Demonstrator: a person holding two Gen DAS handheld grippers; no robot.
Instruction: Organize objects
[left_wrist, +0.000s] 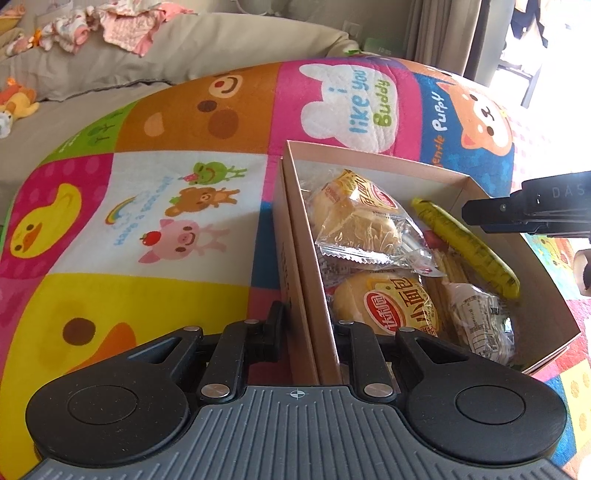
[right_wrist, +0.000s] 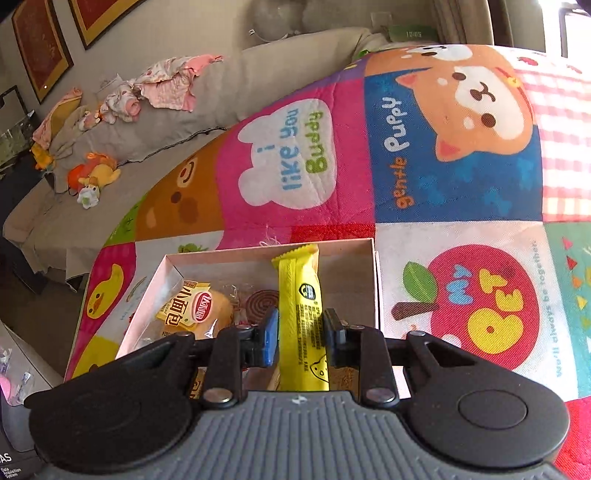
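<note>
A: Where is the yellow snack bar (right_wrist: 300, 317) found?

B: It is seen inside the cardboard box (right_wrist: 371, 280) on the cartoon play mat (right_wrist: 461, 184), near the box's right wall. Its long axis is run straight along the line of the right tongs (right_wrist: 300, 338), its far end propped against the box's back wall and its near end passing between the two fingers.

A: How are those tongs set?

B: They are parted about as wide as the wrapper; the blue-padded finger (right_wrist: 269, 338) is drawn up at one edge and the black one at the other. Contact looks likely, but a firm pinch cannot be confirmed.

A: And the other side?

B: The left tongs (left_wrist: 308, 330) are placed astride the box's left wall, one finger outside and one inside; whether the wall is actually squeezed cannot be told. The small bread packets (left_wrist: 388, 310) are lying just beyond them.

A: Which hand is nearer the bar?

B: The right one, plainly, so any release or lift is judged to fall to it
</note>
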